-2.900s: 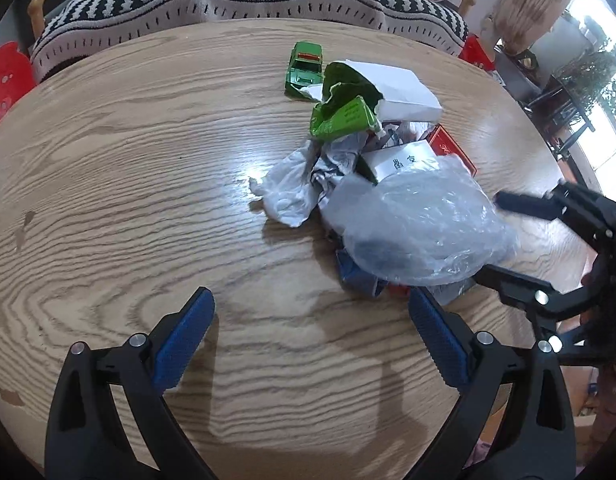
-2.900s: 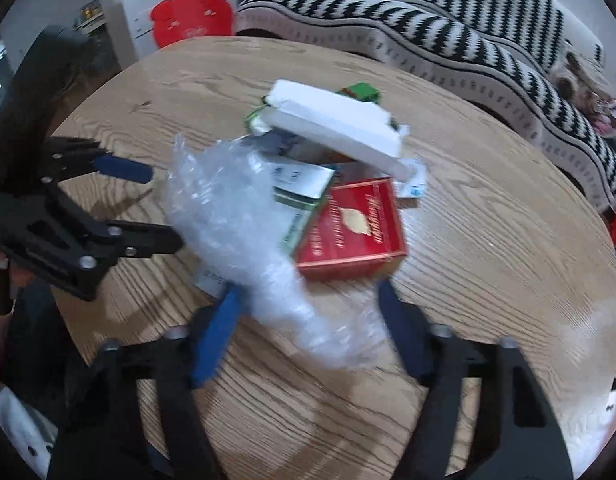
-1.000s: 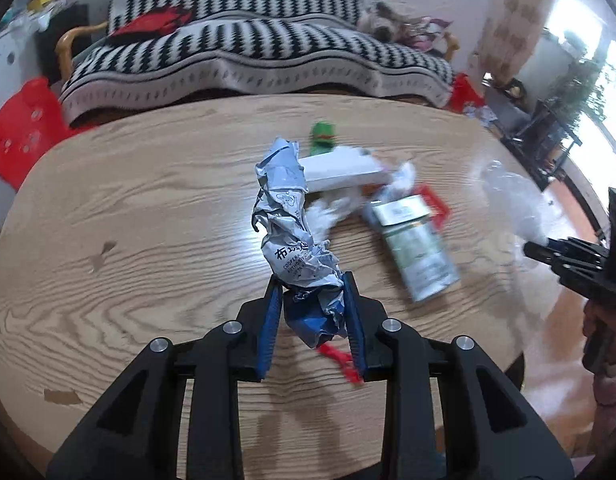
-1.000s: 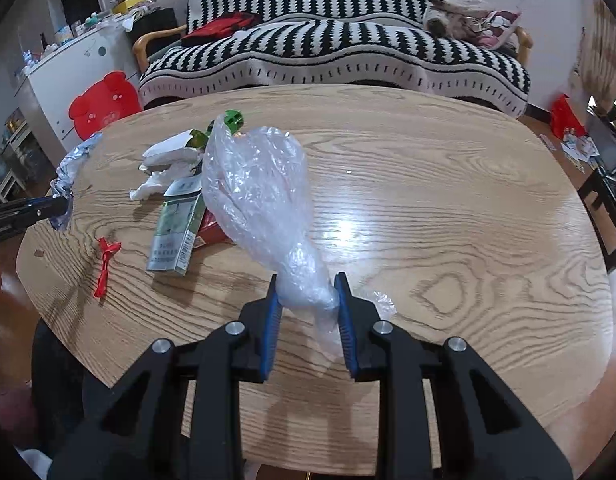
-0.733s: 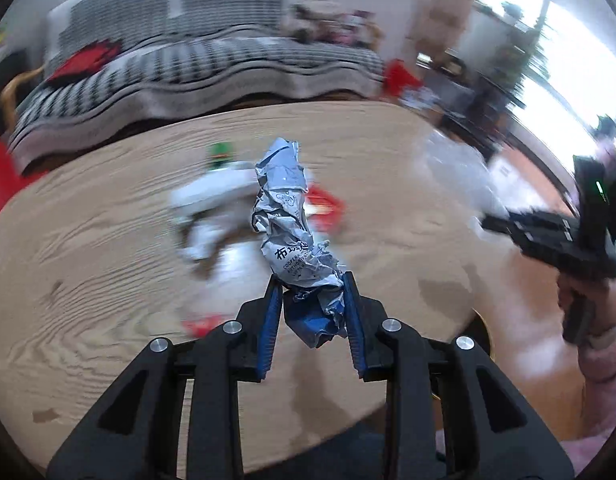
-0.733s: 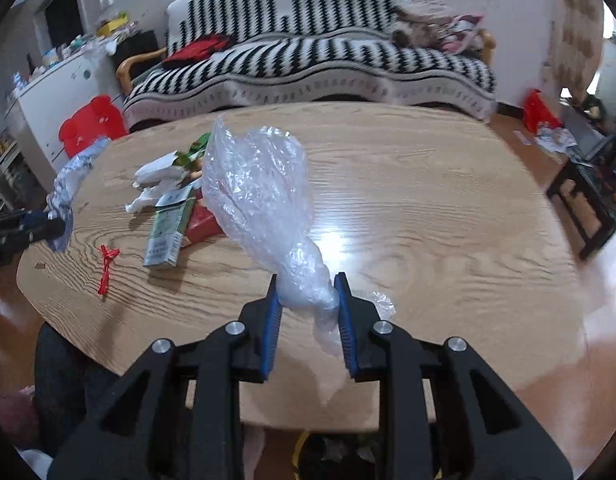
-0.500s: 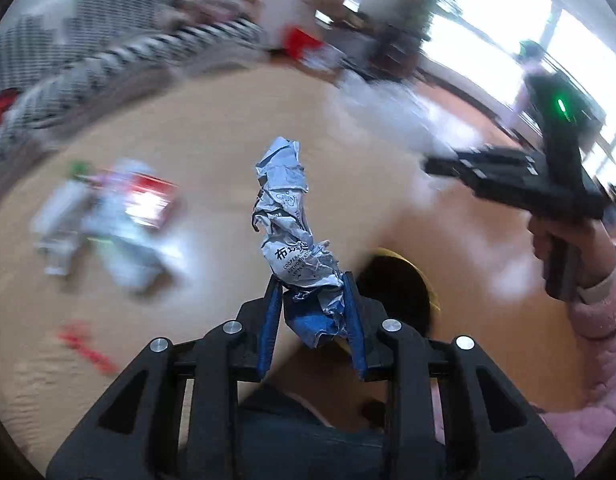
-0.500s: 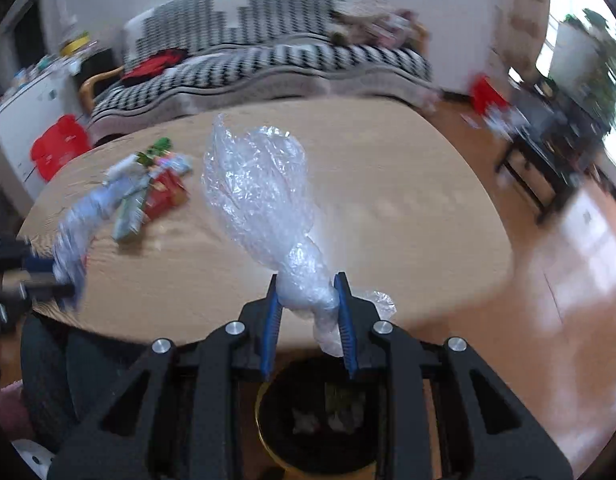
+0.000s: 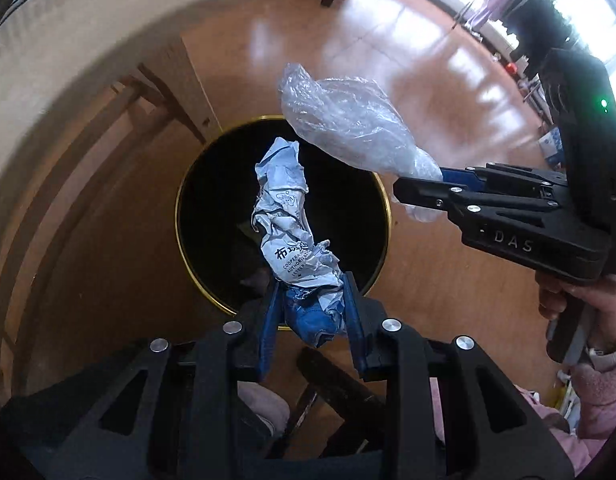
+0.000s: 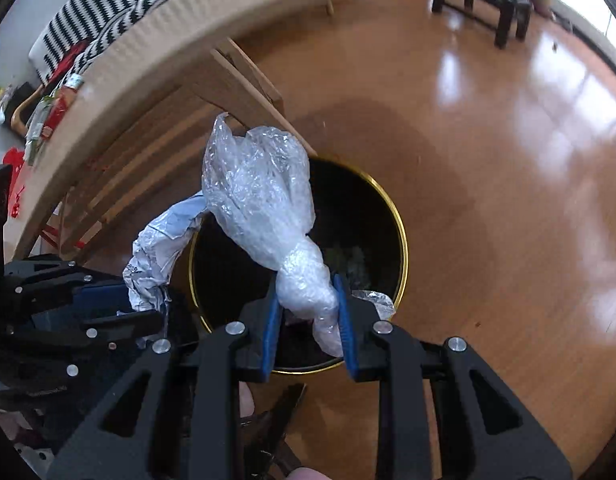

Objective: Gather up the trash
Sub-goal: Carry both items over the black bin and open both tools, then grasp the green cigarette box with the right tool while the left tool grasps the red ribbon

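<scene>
My left gripper [image 9: 311, 308] is shut on a crumpled silver and blue wrapper [image 9: 292, 232], which hangs over the mouth of a black bin with a gold rim [image 9: 180, 216] on the floor. My right gripper [image 10: 306, 312] is shut on a crumpled clear plastic bag [image 10: 260, 196], held above the same bin [image 10: 403, 240]. In the left wrist view the right gripper [image 9: 419, 186] comes in from the right with the clear bag [image 9: 347, 128] over the bin's far edge. In the right wrist view the left gripper [image 10: 120, 300] shows at the left with the wrapper [image 10: 156, 256].
The round wooden table's edge [image 10: 156, 40] curves above the bin, with leftover trash [image 10: 52, 112] on top. A wooden chair frame [image 10: 236, 92] stands under the table beside the bin. Glossy wooden floor [image 10: 507, 160] spreads to the right. A hand and pink sleeve [image 9: 587, 360] hold the right gripper.
Both grippers have swung off the tabletop and tipped downward, carrying the wrapper and the clear bag from above the table to above the bin on the floor. Both grips are unchanged.
</scene>
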### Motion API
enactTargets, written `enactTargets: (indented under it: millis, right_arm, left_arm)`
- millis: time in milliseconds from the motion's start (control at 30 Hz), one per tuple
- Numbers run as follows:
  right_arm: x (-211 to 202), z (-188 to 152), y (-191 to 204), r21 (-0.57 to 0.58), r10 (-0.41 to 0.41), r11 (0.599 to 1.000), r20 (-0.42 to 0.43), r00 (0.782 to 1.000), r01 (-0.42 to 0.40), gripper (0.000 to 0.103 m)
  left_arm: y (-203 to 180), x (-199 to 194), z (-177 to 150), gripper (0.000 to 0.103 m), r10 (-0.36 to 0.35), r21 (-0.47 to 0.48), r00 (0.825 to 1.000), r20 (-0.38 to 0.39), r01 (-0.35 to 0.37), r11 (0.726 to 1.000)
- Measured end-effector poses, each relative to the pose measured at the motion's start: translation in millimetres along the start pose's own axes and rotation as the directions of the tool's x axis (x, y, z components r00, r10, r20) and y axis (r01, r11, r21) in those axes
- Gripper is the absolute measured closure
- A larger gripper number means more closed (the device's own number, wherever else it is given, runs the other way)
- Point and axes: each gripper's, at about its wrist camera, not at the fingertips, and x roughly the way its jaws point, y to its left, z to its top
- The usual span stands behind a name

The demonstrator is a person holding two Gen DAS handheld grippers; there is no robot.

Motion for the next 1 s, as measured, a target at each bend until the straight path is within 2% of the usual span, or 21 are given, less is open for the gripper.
enactTargets:
  millis: [167, 433, 467, 500, 533, 567, 667, 700, 767, 800, 833, 900, 967, 1000]
  right_arm:
    - [21, 1, -15, 0.033, 0.022, 0.999, -0.034, 0.999, -0.021, 0.077]
    - [31, -2, -20, 0.045, 0.038, 0.998, -0.061, 0.997, -0.036, 0.077]
    - [29, -1, -22, 0.048, 0.039, 0.998, -0.059, 0.997, -0.036, 0.073]
    - [28, 0, -22, 0.056, 0.045, 0.998, -0.051, 0.998, -0.042, 0.055]
    - [25, 1, -26, 0.066, 0.049, 0.997, -0.041, 0.998, -0.046, 0.041]
    - [20, 3, -27, 0.076, 0.05, 0.996, -0.016, 0.999, -0.049, 0.021]
    - [5, 9, -29, 0.087, 0.066, 0.994, 0.042, 0.997, -0.07, 0.013]
    - [0, 12, -28, 0.091, 0.065, 0.993, 0.063, 0.996, -0.07, 0.007]
    - [-15, 21, -25, 0.094, 0.033, 0.995, 0.127, 0.991, -0.045, 0.007]
    - [-25, 27, -18, 0.069, -0.017, 0.998, 0.17, 0.985, 0.005, 0.007]
    - [-34, 32, -5, 0.022, -0.067, 0.998, 0.217, 0.974, 0.063, 0.007]
    - [-49, 40, 19, -0.053, -0.105, 0.991, 0.286, 0.952, 0.125, 0.007]
    - [-63, 54, 48, -0.126, -0.097, 0.981, 0.35, 0.932, 0.149, 0.007]
    - [-70, 61, 67, -0.172, -0.076, 0.973, 0.382, 0.921, 0.152, 0.007]
  left_arm:
    - [9, 24, 13, 0.074, -0.001, -0.012, 0.999, -0.043, 0.001, 1.0]
    - [10, 36, 19, 0.073, -0.015, -0.017, 0.998, -0.064, 0.014, 1.0]
    - [9, 35, 18, 0.07, -0.015, -0.012, 0.998, -0.066, 0.014, 1.0]
    - [7, 33, 16, 0.065, -0.01, -0.008, 0.998, -0.067, 0.01, 1.0]
    - [7, 31, 16, 0.044, -0.004, -0.008, 0.998, -0.065, 0.004, 1.0]
    - [7, 26, 15, 0.021, 0.004, -0.008, 0.999, -0.052, -0.005, 1.0]
    - [10, -3, 14, 0.013, 0.045, -0.005, 0.998, 0.041, -0.045, 0.999]
    - [12, -17, 13, 0.011, 0.063, -0.006, 0.996, 0.066, -0.063, 0.998]
    - [20, -43, 10, 0.008, 0.081, -0.028, 0.988, 0.129, -0.078, 0.997]
    - [25, -58, 7, 0.006, 0.079, -0.048, 0.983, 0.166, -0.072, 0.996]
    - [35, -77, 3, 0.007, 0.081, -0.082, 0.976, 0.202, -0.066, 0.995]
    - [49, -104, -5, 0.007, 0.111, -0.133, 0.966, 0.235, -0.081, 0.988]
    - [74, -138, -19, 0.007, 0.227, -0.222, 0.935, 0.273, -0.169, 0.96]
    - [87, -153, -27, 0.007, 0.291, -0.265, 0.913, 0.287, -0.217, 0.94]
